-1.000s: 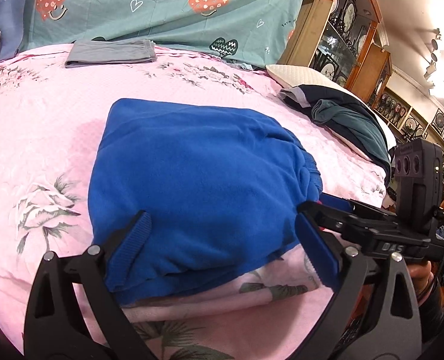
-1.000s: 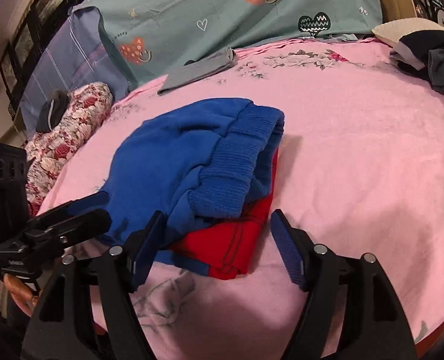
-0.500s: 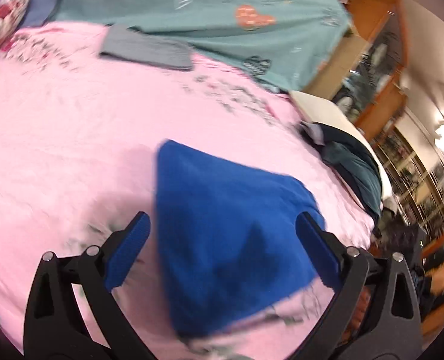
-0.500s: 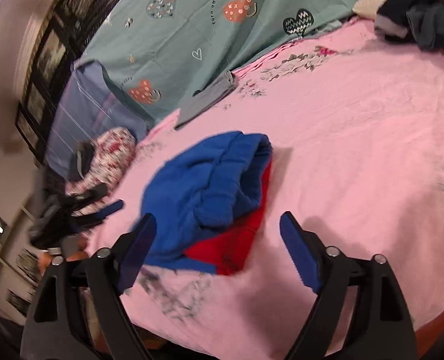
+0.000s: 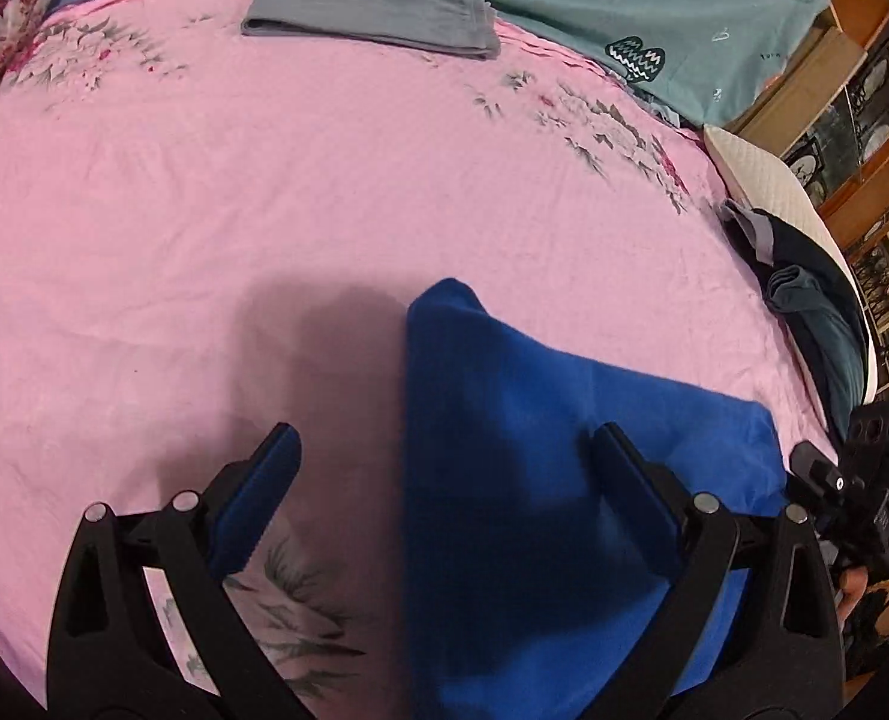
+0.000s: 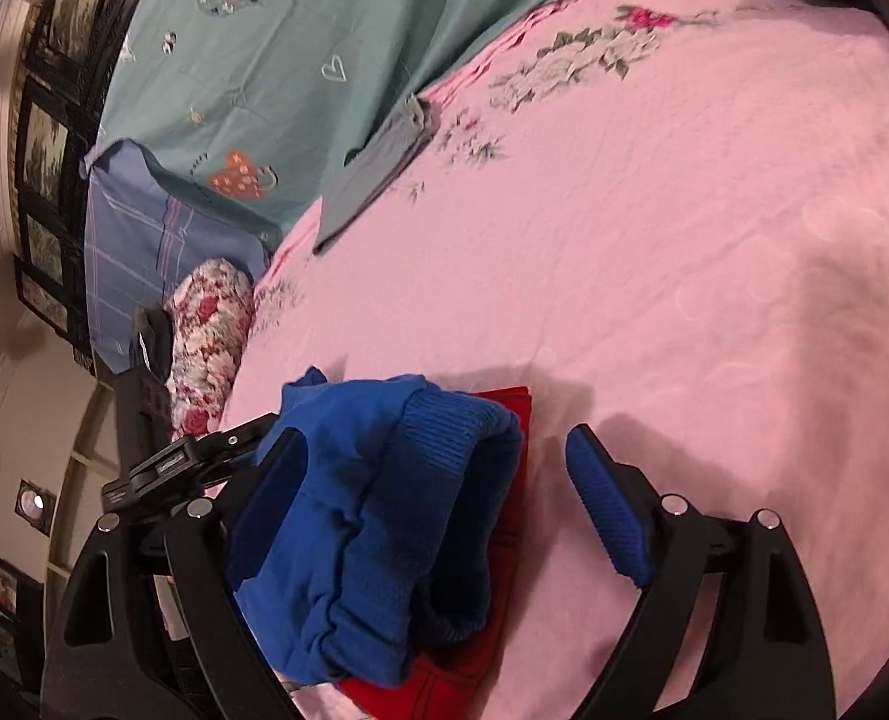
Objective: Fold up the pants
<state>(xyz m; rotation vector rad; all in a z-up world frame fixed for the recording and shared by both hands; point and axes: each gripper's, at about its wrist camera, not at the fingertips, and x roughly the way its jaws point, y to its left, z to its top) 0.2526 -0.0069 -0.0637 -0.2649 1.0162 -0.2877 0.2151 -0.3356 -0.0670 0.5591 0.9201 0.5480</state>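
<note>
The blue pants [image 5: 552, 480] lie folded into a thick bundle near the front edge of the pink bed [image 5: 324, 192], a red lining or garment [image 6: 462, 678] showing beneath them in the right wrist view. The left tool [image 5: 444, 468] hangs above the bundle's left edge with its jaws wide, one pad over bare sheet, the other over blue cloth, gripping nothing. The right tool [image 6: 438, 480] has just been opening and now stands wide around the ribbed cuff end [image 6: 456, 438], the pads not visibly pressing on it.

The risk, as it looks: the bundle is bulky and loosely stacked, so a one-sided nudge or a shallow pinch on the top layer could peel the fold open or drag it off the near edge. The ribbed end bulges and may spring back.

In the left view the bundle's long axis runs from the far corner toward the near right; the cuff end faces away from the right tool
</note>
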